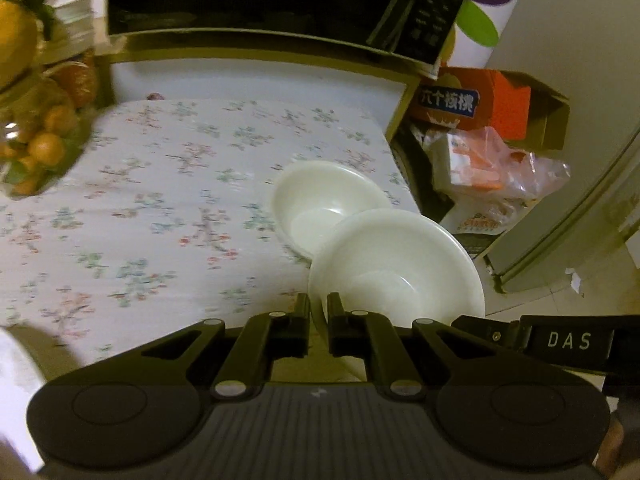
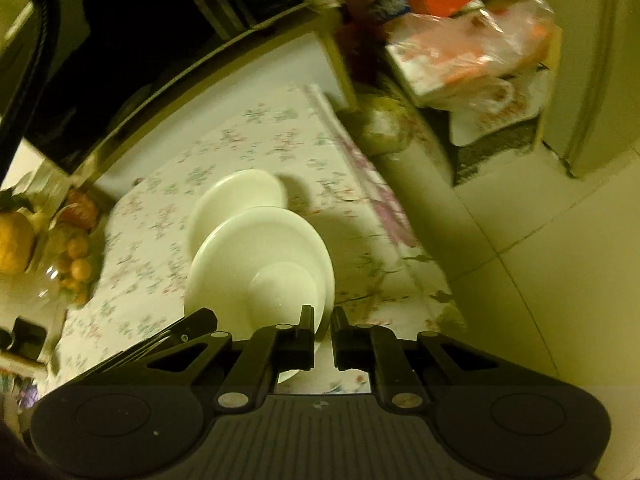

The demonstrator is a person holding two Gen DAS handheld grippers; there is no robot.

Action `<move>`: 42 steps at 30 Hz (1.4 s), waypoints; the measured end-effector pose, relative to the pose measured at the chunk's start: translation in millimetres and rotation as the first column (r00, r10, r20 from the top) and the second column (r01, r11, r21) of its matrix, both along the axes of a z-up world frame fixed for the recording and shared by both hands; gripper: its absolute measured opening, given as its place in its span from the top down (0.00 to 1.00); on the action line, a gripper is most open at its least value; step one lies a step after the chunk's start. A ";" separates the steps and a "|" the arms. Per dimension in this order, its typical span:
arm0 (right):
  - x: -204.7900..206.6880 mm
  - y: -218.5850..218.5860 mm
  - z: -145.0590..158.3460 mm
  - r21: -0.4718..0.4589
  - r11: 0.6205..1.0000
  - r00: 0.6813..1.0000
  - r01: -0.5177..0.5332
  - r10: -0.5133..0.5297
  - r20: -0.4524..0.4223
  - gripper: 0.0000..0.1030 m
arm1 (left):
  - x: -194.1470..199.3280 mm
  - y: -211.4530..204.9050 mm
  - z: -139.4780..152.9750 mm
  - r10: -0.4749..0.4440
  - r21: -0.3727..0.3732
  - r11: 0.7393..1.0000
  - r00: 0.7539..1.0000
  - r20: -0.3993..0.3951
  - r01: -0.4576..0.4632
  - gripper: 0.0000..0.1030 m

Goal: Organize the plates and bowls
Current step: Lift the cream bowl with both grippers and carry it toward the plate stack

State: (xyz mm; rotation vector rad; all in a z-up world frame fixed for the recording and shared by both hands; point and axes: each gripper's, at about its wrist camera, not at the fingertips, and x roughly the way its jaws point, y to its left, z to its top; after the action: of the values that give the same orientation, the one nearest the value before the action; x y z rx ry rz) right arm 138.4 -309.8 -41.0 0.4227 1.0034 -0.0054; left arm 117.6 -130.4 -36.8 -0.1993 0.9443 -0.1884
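Both your grippers are clamped on the same white bowl: the left gripper (image 1: 319, 312) pinches the near rim of the front bowl (image 1: 394, 268), jaws nearly together w/ only the thin rim between them. From the other side, the right gripper (image 2: 323, 322) is shut on the rim of that front bowl (image 2: 260, 264), seen there tilted so its underside and foot ring face the camera. Judging from both views, the bowl hangs off the table (image 1: 140, 200), at the right-hand edge of the floral cloth.

Just beyond it, along the line both grippers point, sits the second bowl (image 1: 320, 196), upright on the cloth, its rim partly hidden behind the held one. That's the relation that matters: target is straight ahead and slightly left of the held bowl, near, not touching as far as I can tell. Probably next: level the held bowl, carry it fwd over the resting one and nest it. Neither hand is clearly nearer.

Fruit (image 1: 44, 136) stands well apart at far left.
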 end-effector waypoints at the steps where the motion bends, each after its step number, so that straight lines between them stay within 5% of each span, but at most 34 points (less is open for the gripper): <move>1: -1.3 4.5 1.5 0.003 1.000 1.000 -0.019 0.019 0.006 0.92 | -4.0 7.2 4.1 0.003 0.008 1.000 1.000 0.006 -0.003 0.93; 11: -26.8 69.7 19.2 0.034 0.968 0.967 -0.249 0.247 0.069 0.90 | -57.9 75.8 33.2 0.085 0.031 0.996 0.996 0.023 -0.086 0.92; 20: -43.8 115.5 16.7 -0.031 0.916 0.915 -0.401 0.402 0.039 0.89 | -90.6 101.5 24.1 0.148 0.019 0.989 0.989 -0.007 -0.148 0.92; 42: -63.0 128.2 0.6 -0.155 0.860 0.873 -0.486 0.487 -0.035 0.87 | -109.7 97.0 -10.1 0.121 0.007 0.993 0.990 -0.069 -0.121 0.90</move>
State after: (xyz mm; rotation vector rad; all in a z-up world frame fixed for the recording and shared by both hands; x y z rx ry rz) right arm 75.4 -181.6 -40.4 0.0115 1.0743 0.3708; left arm 7.9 -33.4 -46.9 -0.2614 0.9981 -0.0691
